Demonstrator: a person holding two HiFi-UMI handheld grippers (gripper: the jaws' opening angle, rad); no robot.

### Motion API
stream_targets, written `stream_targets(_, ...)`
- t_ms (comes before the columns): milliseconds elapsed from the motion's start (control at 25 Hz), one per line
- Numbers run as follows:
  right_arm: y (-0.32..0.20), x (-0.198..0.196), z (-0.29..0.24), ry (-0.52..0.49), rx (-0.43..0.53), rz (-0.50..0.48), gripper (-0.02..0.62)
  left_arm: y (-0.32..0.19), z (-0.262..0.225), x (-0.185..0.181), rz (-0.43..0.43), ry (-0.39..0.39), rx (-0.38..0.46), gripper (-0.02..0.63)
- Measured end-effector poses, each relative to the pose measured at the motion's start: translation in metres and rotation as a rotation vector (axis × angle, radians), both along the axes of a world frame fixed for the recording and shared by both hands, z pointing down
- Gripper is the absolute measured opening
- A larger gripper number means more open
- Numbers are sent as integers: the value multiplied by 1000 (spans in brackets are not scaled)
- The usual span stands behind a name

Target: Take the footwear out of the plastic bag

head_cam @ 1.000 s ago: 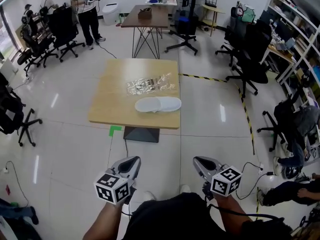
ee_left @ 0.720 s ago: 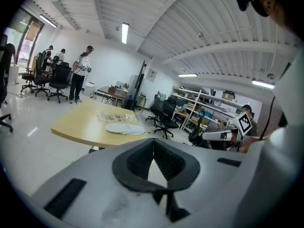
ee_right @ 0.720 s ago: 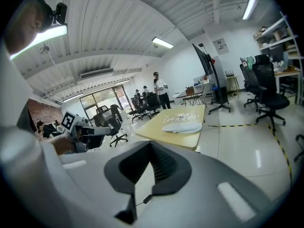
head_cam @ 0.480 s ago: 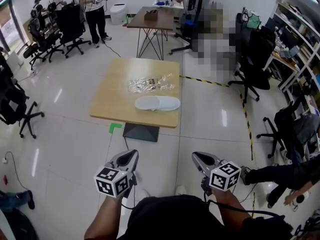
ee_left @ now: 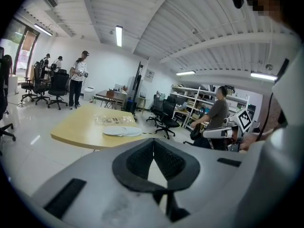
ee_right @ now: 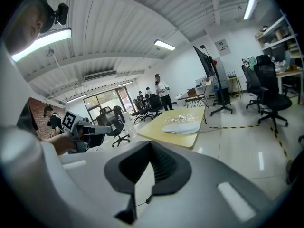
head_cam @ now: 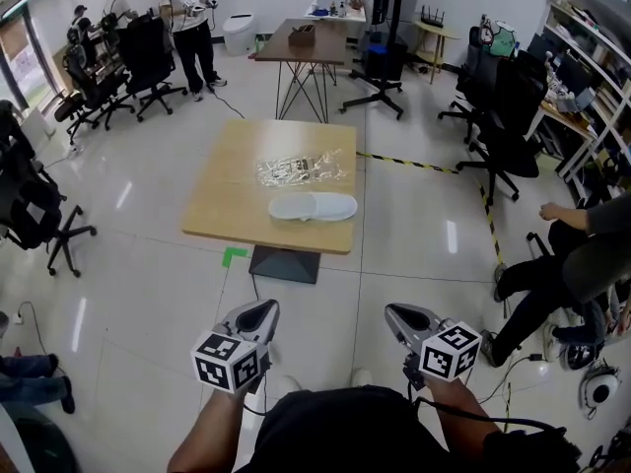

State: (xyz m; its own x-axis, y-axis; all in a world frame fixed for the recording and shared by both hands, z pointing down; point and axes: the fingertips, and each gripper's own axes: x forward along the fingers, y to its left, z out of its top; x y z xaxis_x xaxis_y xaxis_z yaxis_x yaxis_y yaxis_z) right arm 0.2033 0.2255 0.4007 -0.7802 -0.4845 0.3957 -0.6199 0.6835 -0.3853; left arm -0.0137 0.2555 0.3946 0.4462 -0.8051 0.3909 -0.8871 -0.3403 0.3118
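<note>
A pair of white slippers [head_cam: 313, 206] lies on the wooden table [head_cam: 222, 205], outside the clear plastic bag [head_cam: 302, 169] that lies flat just behind them. The slippers [ee_left: 121, 131] and bag [ee_left: 113, 120] also show in the left gripper view, and the slippers [ee_right: 182, 128] and bag [ee_right: 182, 118] in the right gripper view. My left gripper [head_cam: 258, 313] and right gripper [head_cam: 396, 316] are held low over the floor, well short of the table. Both are shut with nothing between their jaws.
Office chairs [head_cam: 33, 205] stand at the left and right [head_cam: 506, 136]. A second table [head_cam: 306, 39] is behind. People stand at the back left [head_cam: 191, 23] and one sits at the right [head_cam: 582, 254]. Yellow-black tape [head_cam: 410, 161] marks the floor.
The view has shifted slightly towards the table. A person at the right has moved into a seated pose nearer the chairs. Both grippers stay shut and empty.
</note>
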Motion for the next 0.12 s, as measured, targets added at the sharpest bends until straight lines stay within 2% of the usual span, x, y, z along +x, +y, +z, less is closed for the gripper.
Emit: stream_targets(120,3,1,-3,-1,1,-3,2,4,-2,2,3,-5,-3,8)
